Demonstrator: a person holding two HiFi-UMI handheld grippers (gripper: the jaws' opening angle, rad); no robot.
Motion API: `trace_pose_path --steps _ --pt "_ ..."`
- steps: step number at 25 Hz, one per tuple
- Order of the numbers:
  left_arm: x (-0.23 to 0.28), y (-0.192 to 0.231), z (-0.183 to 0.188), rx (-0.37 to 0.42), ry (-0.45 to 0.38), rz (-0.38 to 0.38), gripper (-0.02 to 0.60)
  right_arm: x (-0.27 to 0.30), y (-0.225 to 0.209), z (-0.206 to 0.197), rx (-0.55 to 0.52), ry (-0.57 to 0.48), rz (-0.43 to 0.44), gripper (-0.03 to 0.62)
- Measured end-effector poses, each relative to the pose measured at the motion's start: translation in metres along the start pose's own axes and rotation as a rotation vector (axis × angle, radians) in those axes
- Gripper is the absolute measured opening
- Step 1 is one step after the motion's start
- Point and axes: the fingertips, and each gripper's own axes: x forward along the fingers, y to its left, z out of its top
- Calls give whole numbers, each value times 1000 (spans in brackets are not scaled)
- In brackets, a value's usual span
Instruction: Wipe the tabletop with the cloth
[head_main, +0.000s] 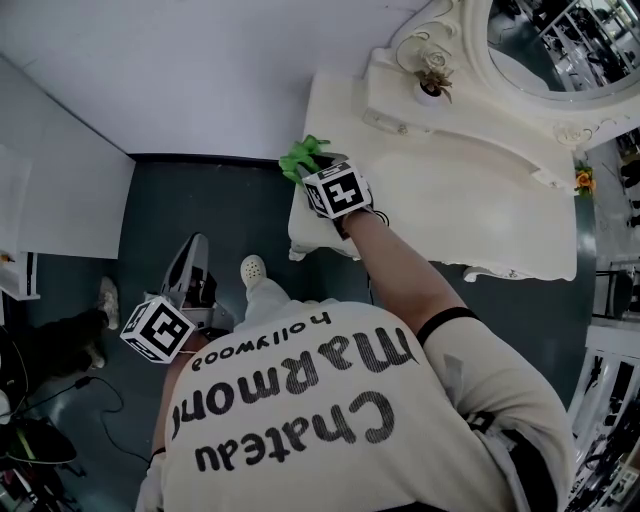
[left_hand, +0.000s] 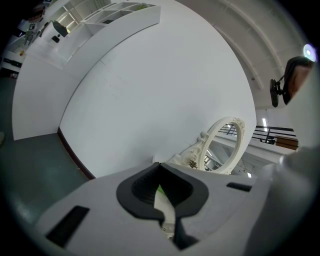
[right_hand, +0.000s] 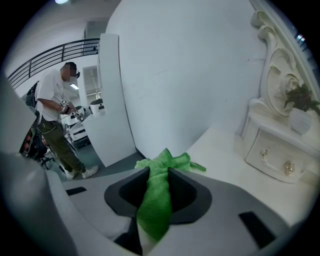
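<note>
The right tool (head_main: 325, 170) is clenched on the green cloth (head_main: 300, 158) at the far left corner of the cream surface (head_main: 450, 200), and nearly all the bare top lies toward 3 to 4 o'clock from it in the head view, so the wipe likely runs that way. The right arm reaches forward and leftward to that corner. The left tool (head_main: 190, 275) hangs at 8 o'clock over the floor, well apart, jaws nearly together on nothing.

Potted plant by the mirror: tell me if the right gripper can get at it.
Reach it, probably: bare tabletop lies between right gripper and potted plant. Grasp it, no: jaws shut on the green cloth.
</note>
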Motion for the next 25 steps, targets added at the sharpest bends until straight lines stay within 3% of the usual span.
trace_pose_path --steps 16,25 --pt "-9 -10 -3 24 -13 4 8 -6 -5 -5 -1 -16 -20 124" --pt "-14 -10 -2 15 -22 15 8 -13 -13 -6 62 -39 -34 123"
